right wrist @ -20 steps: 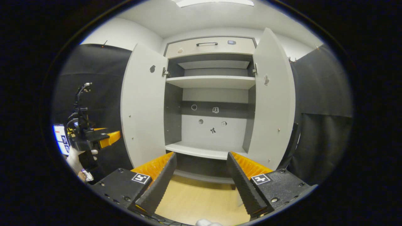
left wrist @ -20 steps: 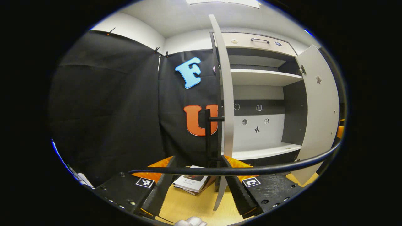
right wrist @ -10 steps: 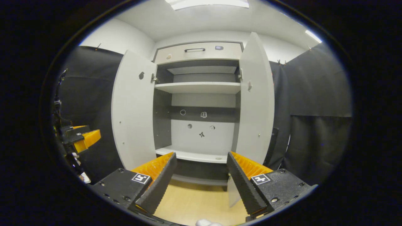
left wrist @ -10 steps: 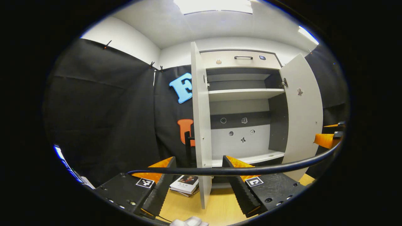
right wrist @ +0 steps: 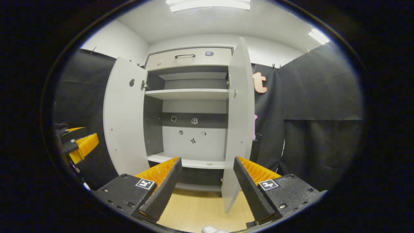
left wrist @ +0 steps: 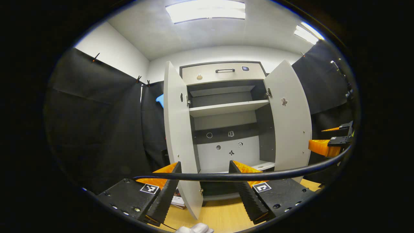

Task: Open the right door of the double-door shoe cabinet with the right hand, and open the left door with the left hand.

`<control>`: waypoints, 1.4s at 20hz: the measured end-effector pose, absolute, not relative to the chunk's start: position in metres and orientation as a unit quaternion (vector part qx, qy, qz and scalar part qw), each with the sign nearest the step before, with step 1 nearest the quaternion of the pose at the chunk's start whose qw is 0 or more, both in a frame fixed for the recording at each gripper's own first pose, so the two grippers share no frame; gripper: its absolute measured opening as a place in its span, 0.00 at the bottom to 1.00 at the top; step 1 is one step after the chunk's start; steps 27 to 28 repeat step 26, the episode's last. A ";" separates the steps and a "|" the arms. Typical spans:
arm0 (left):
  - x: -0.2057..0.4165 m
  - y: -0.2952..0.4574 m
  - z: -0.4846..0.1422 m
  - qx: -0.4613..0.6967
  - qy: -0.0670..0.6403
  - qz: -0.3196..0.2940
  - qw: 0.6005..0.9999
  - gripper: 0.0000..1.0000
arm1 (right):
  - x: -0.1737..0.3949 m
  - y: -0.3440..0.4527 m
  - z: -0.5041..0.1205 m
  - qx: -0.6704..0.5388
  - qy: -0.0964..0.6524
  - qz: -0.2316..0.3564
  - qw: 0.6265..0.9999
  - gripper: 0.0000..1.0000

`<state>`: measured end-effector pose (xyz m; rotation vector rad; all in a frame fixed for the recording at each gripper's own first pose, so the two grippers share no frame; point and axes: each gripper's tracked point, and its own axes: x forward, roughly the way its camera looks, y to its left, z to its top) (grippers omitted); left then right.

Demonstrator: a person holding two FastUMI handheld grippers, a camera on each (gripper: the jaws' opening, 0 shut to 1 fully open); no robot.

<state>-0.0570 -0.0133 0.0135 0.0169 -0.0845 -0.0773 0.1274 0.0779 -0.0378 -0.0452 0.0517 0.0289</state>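
Note:
The pale grey shoe cabinet [left wrist: 226, 72] stands ahead with both doors swung wide. In the left gripper view its left door [left wrist: 176, 129] reaches down between my fingers and its right door [left wrist: 291, 123] hangs at the right. In the right gripper view the right door [right wrist: 239, 123] stands nearly edge-on and the left door [right wrist: 124, 119] is at the left. My left gripper [left wrist: 204, 187] is open and holds nothing. My right gripper [right wrist: 207, 186] is open too, well back from the doors. The right gripper [left wrist: 326, 145] also shows far right; the left gripper [right wrist: 79, 145] shows far left.
Inside the cabinet are an upper shelf [right wrist: 187, 94] and a lower shelf [right wrist: 187, 160], both bare, with a drawer [right wrist: 189, 58] on top. A black cable [left wrist: 245, 175] crosses the left gripper view. Books [left wrist: 177, 200] lie on the wooden floor [right wrist: 200, 210]. Black cloth walls stand on both sides.
Both grippers have drawn back from the cabinet. The left view has swung right, bringing the whole open cabinet to its middle. The right view has turned right, so the right door stands edge-on.

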 end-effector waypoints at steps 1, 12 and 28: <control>-0.055 -0.015 0.013 0.002 -0.040 -0.040 0.998 0.89 | 0.125 0.074 -0.037 -0.022 0.025 0.009 0.999 1.00; -0.050 -0.012 0.001 -0.014 -0.014 -0.035 0.999 0.90 | 0.123 0.066 -0.039 -0.021 0.025 -0.005 0.999 1.00; -0.040 -0.005 -0.003 -0.012 -0.009 -0.029 0.999 0.90 | 0.136 0.077 -0.042 -0.022 0.028 0.007 0.999 1.00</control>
